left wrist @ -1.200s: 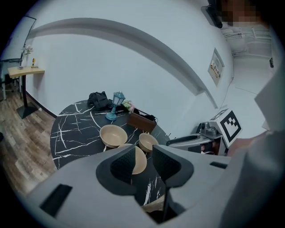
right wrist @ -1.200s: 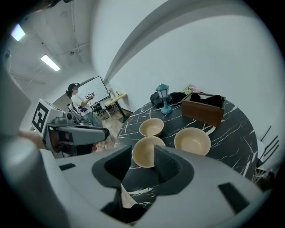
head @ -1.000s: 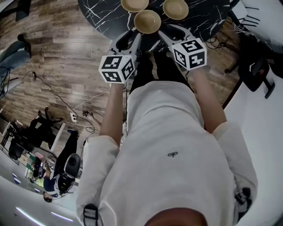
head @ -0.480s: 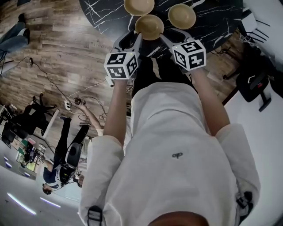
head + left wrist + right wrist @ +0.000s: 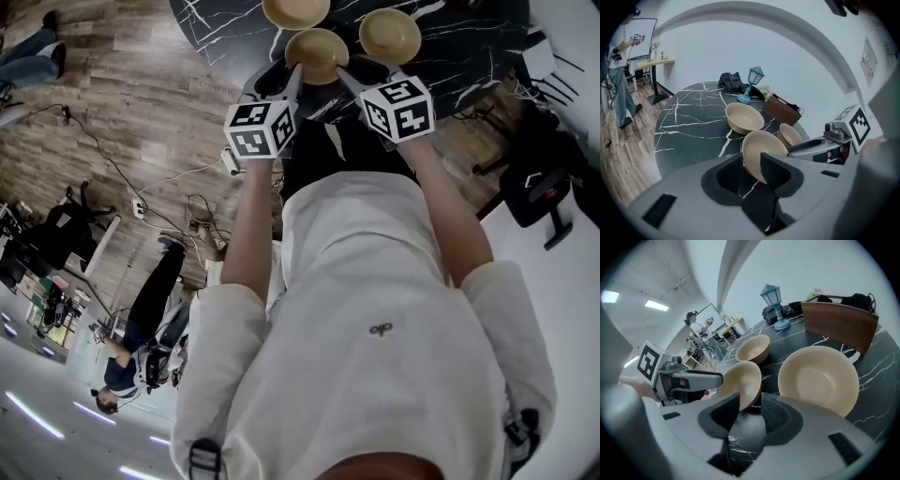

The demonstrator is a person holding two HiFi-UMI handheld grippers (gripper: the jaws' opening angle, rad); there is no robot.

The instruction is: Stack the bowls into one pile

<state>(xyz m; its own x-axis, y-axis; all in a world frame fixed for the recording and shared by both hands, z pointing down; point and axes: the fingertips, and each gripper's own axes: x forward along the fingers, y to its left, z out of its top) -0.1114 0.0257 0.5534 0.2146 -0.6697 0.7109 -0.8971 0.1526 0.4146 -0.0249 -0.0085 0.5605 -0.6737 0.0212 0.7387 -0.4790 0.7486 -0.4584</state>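
Three beige bowls stand apart on the black marble table: a far one, a near middle one and one on the right. Both grippers point steeply down at the near middle bowl. My left gripper is open, with that bowl's near rim between its jaws. From the other side my right gripper straddles the same bowl; its jaws are closing, with a gap still showing at the rim. In the head view the left gripper and right gripper flank this bowl.
A blue lantern lamp, a black bag and a brown wooden box stand at the table's far side. Cables lie on the wooden floor. An office chair stands at the right. People are farther off in the room.
Both grippers have sunk and moved forward toward the near middle bowl, so their tips now sit at its rim on either side. The bowls have not moved.
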